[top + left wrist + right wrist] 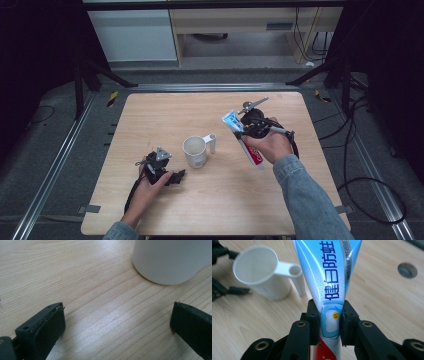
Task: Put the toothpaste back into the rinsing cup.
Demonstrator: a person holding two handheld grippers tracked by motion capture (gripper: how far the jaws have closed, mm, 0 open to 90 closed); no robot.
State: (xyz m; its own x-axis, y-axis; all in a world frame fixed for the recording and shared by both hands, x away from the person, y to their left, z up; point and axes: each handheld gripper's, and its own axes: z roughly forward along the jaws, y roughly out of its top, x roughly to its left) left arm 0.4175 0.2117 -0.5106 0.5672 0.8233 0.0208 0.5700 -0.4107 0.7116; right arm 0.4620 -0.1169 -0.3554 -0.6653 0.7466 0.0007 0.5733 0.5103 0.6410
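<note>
Right gripper [248,127], at centre right of the high view, is clamped on a toothpaste tube [246,140] and holds it clear of the table [150,107], judged ready for delivery to the white cup [195,151] at frame centre. Left gripper [175,177], lower left, rests released beside that cup, probably to steady it. Right gripper view shows the jaws pinching the tube's [329,285] mid-body and its blue printed lettering; left gripper view shows parted jaws with the cup wall [172,260] at upper right.

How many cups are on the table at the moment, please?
1: a white cup with a handle stands near the table's middle, between the open left gripper and the held toothpaste tube.
</note>
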